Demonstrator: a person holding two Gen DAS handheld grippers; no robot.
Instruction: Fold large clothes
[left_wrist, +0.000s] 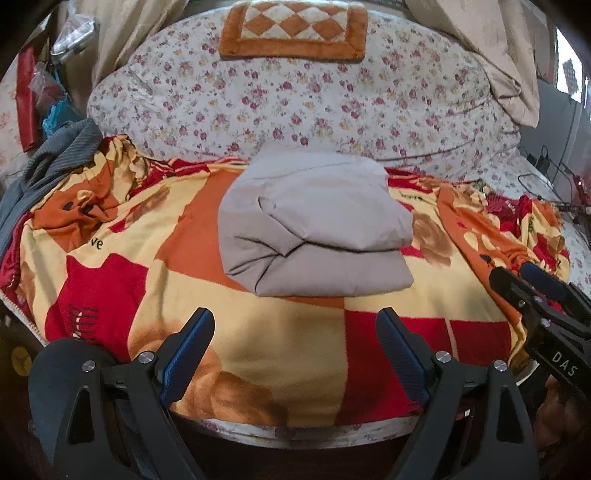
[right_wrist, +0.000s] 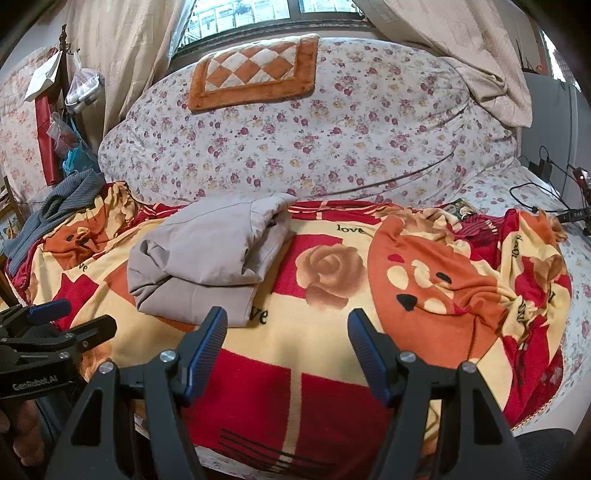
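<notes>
A grey garment (left_wrist: 314, 229) lies folded into a compact bundle on the red, orange and yellow blanket (left_wrist: 258, 350). In the right wrist view the garment (right_wrist: 207, 258) lies to the front left. My left gripper (left_wrist: 295, 325) is open and empty, held above the blanket just short of the garment's near edge. My right gripper (right_wrist: 288, 325) is open and empty, to the right of the garment, its left finger (right_wrist: 207, 343) near the garment's near corner. The right gripper also shows in the left wrist view (left_wrist: 532, 284), and the left gripper in the right wrist view (right_wrist: 70, 317).
A large floral duvet (left_wrist: 295, 99) is heaped behind the garment, with an orange checkered mat (left_wrist: 291, 29) on top. A grey striped garment (left_wrist: 55, 158) lies at the far left. Cables and a charger (right_wrist: 543, 173) lie at the far right. Curtains (right_wrist: 122, 48) hang behind.
</notes>
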